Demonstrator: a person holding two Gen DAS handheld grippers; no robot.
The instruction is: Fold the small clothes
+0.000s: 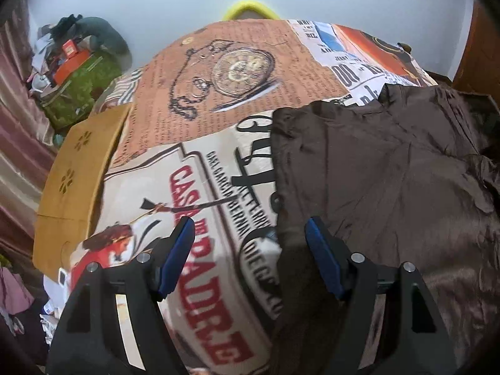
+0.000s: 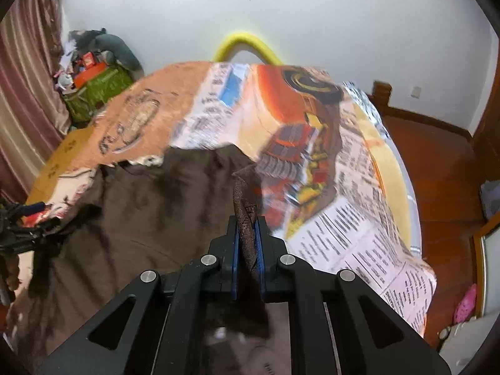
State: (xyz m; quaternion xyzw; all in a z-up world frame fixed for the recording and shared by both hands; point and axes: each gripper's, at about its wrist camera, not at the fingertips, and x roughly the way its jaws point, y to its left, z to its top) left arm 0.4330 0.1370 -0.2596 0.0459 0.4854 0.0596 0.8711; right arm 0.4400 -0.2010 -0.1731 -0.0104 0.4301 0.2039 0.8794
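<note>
**Desk:** What do you have at the right claw?

**Me:** My right claw (image 2: 249,231) is clamped tight on a pinched-up ridge of the brown garment (image 2: 150,206). The fabric stands up between the blue pads (image 2: 259,243) and sticks out past the tips. Beyond the tips and off to the left, the rest of the garment lies spread on the bed (image 2: 359,218), over its printed cover. That view is smeared, so I can't read the folds.

**Desk:** And the left?

**Me:** My left claw (image 1: 250,234) stands wide, nothing pressed between its pads. Its right finger (image 1: 322,256) hangs over the garment's left edge; its left finger (image 1: 175,256) is over bare printed cover. The brown garment (image 1: 390,187) runs ahead and to the right of that claw.

**Desk:** Anything further out?

**Me:** Left of the claw, a tan sheet (image 1: 78,181) lies along the bed's side. Past it, far left, a green box (image 1: 81,93) piled with clutter stands by the curtain (image 1: 18,143). Straight ahead, a yellow arch (image 1: 250,11) peeks over the far end.
</note>
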